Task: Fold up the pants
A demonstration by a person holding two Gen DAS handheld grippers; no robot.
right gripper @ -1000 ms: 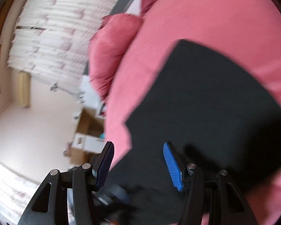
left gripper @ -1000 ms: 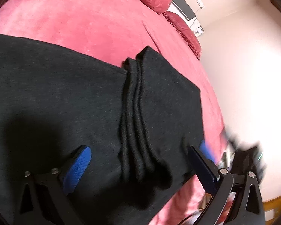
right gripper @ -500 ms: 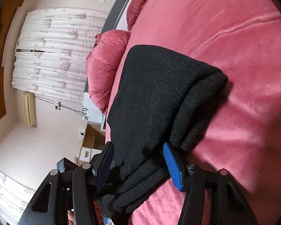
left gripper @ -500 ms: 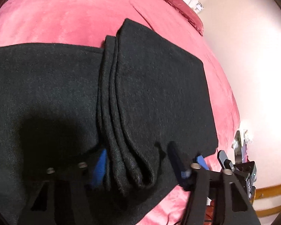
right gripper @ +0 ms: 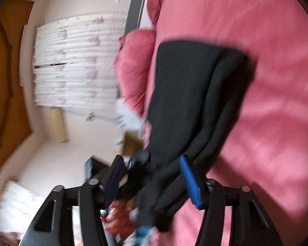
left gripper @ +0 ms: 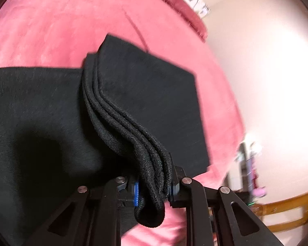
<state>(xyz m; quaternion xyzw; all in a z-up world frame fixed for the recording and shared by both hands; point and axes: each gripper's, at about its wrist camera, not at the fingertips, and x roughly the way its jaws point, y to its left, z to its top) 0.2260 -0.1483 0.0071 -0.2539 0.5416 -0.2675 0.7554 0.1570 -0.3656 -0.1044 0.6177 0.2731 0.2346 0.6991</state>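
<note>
The black pants (left gripper: 51,106) lie folded on the pink bed (left gripper: 51,30). In the left wrist view my left gripper (left gripper: 153,187) is shut on the thick stacked fold edge (left gripper: 152,164) at the near corner of the pants. In the right wrist view the pants (right gripper: 184,94) hang lifted off the bed (right gripper: 267,102). My right gripper (right gripper: 154,180) is open, its blue pads (right gripper: 190,179) wide apart, with a lower edge of the cloth between them. The other gripper and a hand show low in that view, blurred.
Pink pillows (right gripper: 133,67) lie at the bed's head. A white curtain (right gripper: 76,65) and cream walls stand beyond the bed edge. A wooden chair (left gripper: 285,207) stands to the right of the bed in the left wrist view.
My left gripper has closed from wide open onto the stacked fold edge. The pants corner has risen off the bed. The right wrist view has swung and the cloth now hangs between its open pads.
</note>
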